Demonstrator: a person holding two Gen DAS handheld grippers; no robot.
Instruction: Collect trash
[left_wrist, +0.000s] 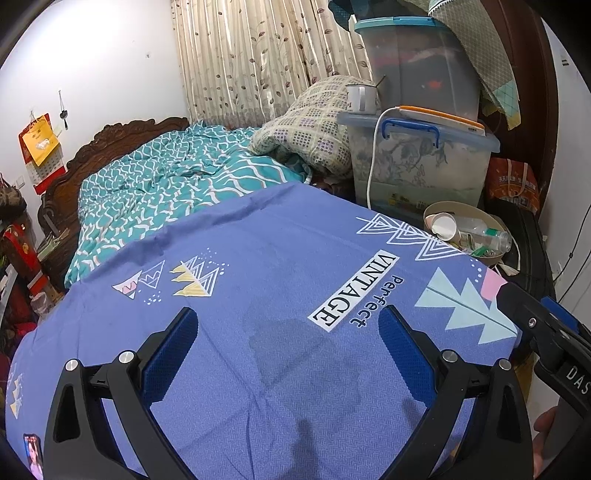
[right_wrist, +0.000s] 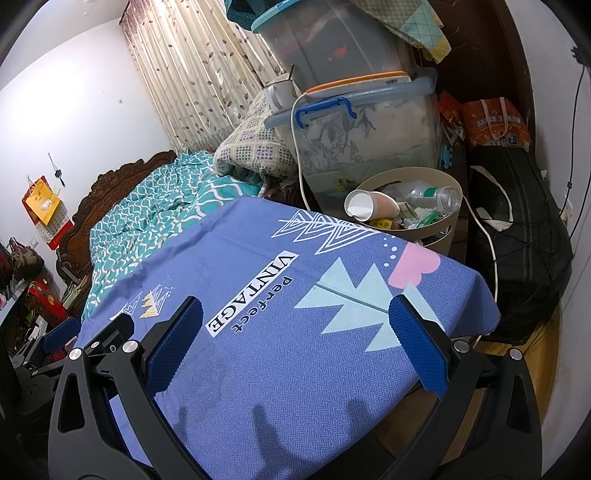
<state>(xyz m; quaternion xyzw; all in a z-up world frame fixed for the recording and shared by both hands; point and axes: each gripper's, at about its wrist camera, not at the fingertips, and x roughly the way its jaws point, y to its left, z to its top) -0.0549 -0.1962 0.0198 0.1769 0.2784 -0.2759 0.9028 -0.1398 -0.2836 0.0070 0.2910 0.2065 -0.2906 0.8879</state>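
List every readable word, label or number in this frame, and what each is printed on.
"VINTAGE": white label printed on the blue patterned cloth.
"Perfect": same cloth, beside that label.
"DAS": right gripper body, cut off at the frame edge.
Orange printed bag: characters too blurred to read.
Red wall calendar: too small to read.

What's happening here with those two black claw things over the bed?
A person holds a gripper in each hand, left gripper and right gripper, both open and empty above the blue cloth. The bin beside it already holds a paper cup and a plastic bottle.
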